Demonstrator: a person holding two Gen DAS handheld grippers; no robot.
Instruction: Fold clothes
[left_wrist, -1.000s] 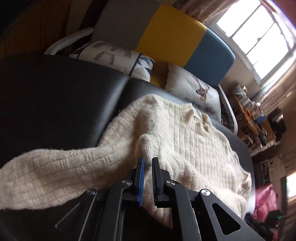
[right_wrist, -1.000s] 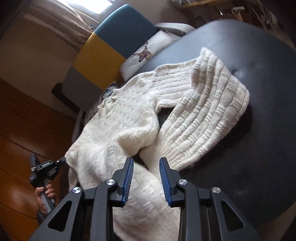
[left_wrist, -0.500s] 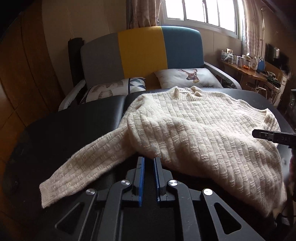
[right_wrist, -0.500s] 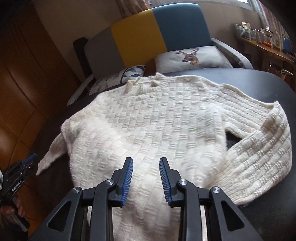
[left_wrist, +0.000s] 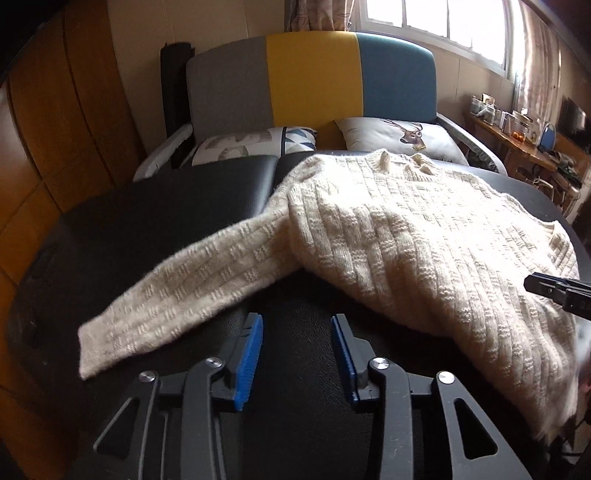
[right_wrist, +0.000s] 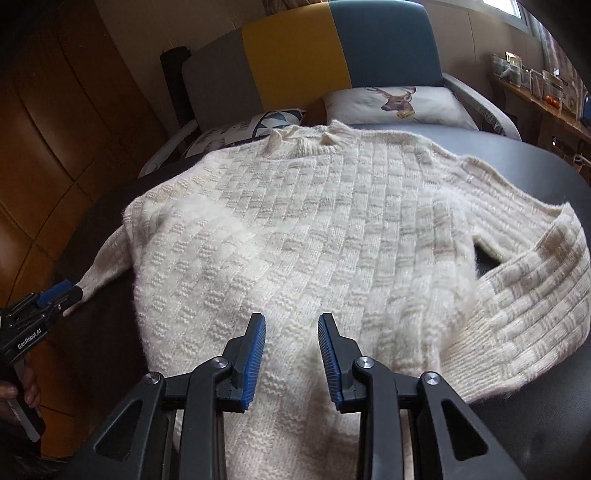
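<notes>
Up front in the left wrist view, the left gripper (left_wrist: 297, 354) has its jaws spread wide with nothing between them, poised above the black padded surface (left_wrist: 147, 221). Just beyond its blue pads (left_wrist: 249, 363) lies one sleeve (left_wrist: 192, 291) of the cream knit sweater (left_wrist: 424, 251), stretched flat toward the lower left. The right gripper's tip (left_wrist: 554, 291) pokes in at the right edge.

Next, the right wrist view: the right gripper (right_wrist: 291, 360) is also released, jaws apart over the sweater's lower body. The sweater lies spread face-up, collar toward 2 cushions, one printed with a deer (right_wrist: 399, 99). At far left, the left gripper's body reads "GenRobot.AI" (right_wrist: 31, 338).
</notes>
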